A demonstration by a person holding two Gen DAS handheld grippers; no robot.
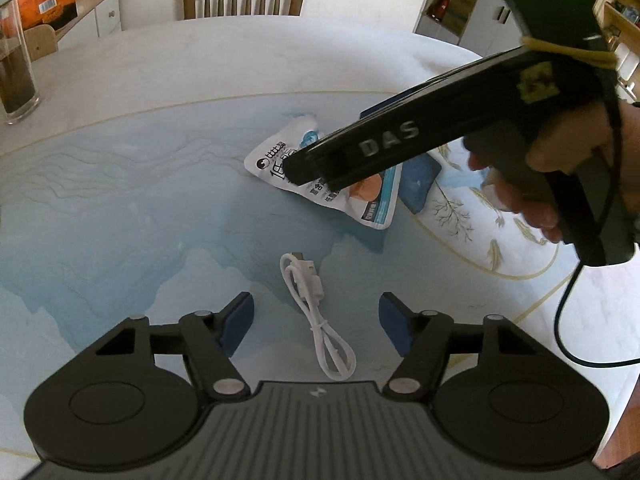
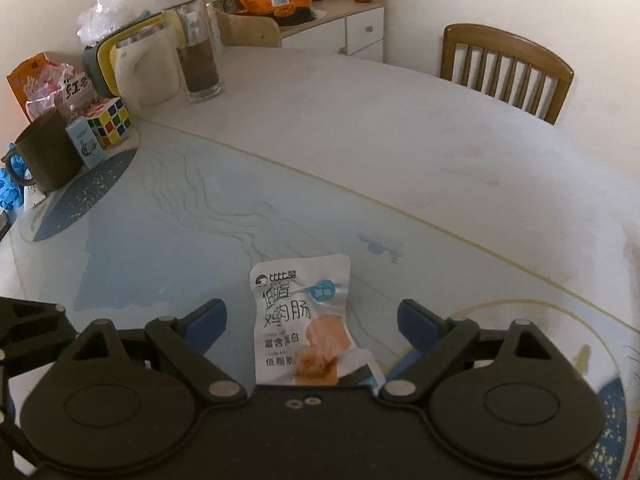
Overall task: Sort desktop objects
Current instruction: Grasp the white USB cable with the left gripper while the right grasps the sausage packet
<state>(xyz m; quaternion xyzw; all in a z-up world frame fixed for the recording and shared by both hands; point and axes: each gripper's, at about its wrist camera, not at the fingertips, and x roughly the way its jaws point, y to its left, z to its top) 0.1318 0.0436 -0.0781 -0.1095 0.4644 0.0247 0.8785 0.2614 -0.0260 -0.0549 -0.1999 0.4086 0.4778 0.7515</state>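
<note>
A white snack packet [image 2: 304,320] with Chinese print and an orange picture lies flat on the blue patterned table mat. My right gripper [image 2: 312,320] is open, its blue pads on either side of the packet's lower half. In the left wrist view the right gripper [image 1: 316,168] hovers over the same packet [image 1: 372,200], which partly covers a dark blue flat object [image 1: 420,184]. A white USB cable [image 1: 316,312] lies coiled on the mat between my left gripper's blue pads. My left gripper [image 1: 316,320] is open and empty just above it.
At the table's far left stand a tall glass bottle [image 2: 198,52], a white jug [image 2: 146,68], a Rubik's cube [image 2: 110,120], a small blue box [image 2: 86,142], a dark mug [image 2: 48,152] and snack bags. A wooden chair [image 2: 508,68] stands behind the table.
</note>
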